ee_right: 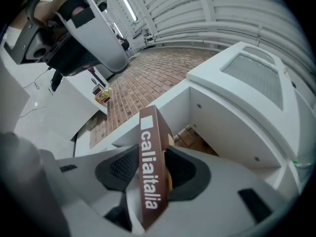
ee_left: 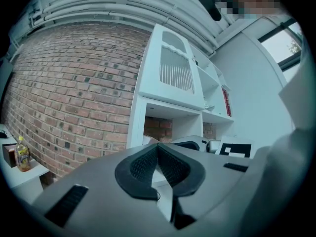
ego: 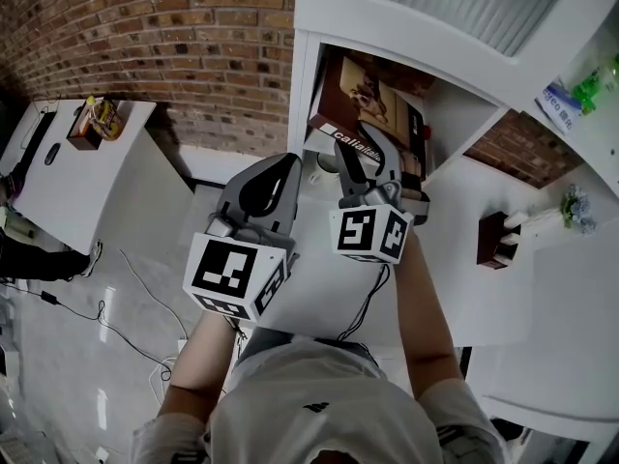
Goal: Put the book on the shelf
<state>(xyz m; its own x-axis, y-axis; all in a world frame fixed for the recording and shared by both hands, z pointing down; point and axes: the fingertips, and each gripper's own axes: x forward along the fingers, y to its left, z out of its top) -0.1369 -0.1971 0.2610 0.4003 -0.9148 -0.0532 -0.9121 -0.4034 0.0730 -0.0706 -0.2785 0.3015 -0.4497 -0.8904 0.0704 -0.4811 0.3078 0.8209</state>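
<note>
**Book held at the shelf's mouth**

The right gripper (ego: 363, 158) pinches a brown book (ee_right: 150, 177) by its spine. Its fingers (ee_right: 118, 169) press on both covers, and the white lettering on the spine faces the camera. In the head view the book is tilted, with its far end at the opening of a compartment in the white shelf (ego: 426, 37).

The left gripper (ee_left: 158, 149) hangs just beside the right one. Its fingers (ee_left: 140, 167) are pressed together at the tips with nothing between them.

A brick wall (ego: 174, 37) stands behind. A bottle (ego: 104, 116) sits on a white bench (ego: 68, 182) well off to the left.
</note>
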